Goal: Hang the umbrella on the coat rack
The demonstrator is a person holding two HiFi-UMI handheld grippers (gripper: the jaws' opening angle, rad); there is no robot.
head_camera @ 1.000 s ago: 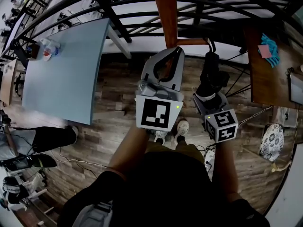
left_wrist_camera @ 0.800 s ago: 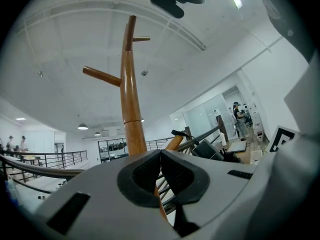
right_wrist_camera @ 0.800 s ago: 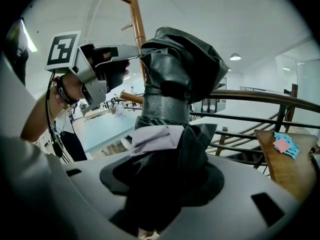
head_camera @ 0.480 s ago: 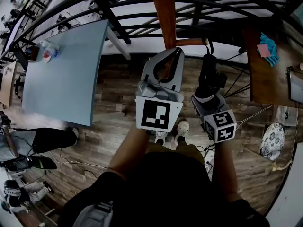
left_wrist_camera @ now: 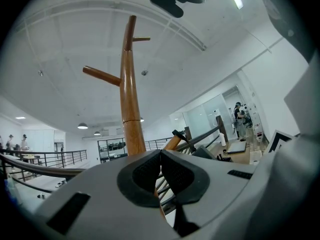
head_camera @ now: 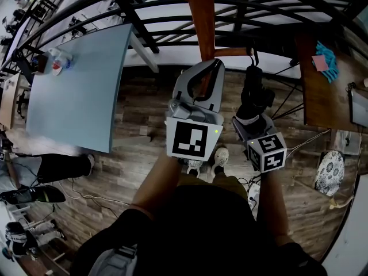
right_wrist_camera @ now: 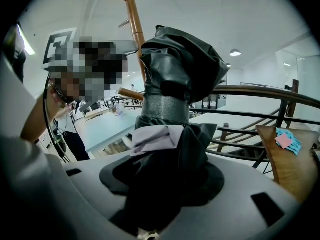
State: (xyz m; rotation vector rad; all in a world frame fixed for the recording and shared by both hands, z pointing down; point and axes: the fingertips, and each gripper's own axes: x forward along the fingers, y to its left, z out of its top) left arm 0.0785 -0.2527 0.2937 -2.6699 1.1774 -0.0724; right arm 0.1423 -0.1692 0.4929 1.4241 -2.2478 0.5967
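The wooden coat rack rises just beyond both grippers, with a short peg pointing right. My left gripper is shut with nothing between its pads; the rack's pole stands right behind them. My right gripper is shut on the folded black umbrella, which stands upright. The umbrella's strap loop sits beside the peg's tip; whether it touches is unclear. In the right gripper view the umbrella fills the jaws, with the rack behind it.
A black railing curves behind the rack. A light blue table stands at the left, with a seated person below it. A wooden table with a blue cloth is at the right. Cables lie on the plank floor.
The right gripper and the umbrella have edged slightly up and left toward the peg. The left gripper has stayed where it was.
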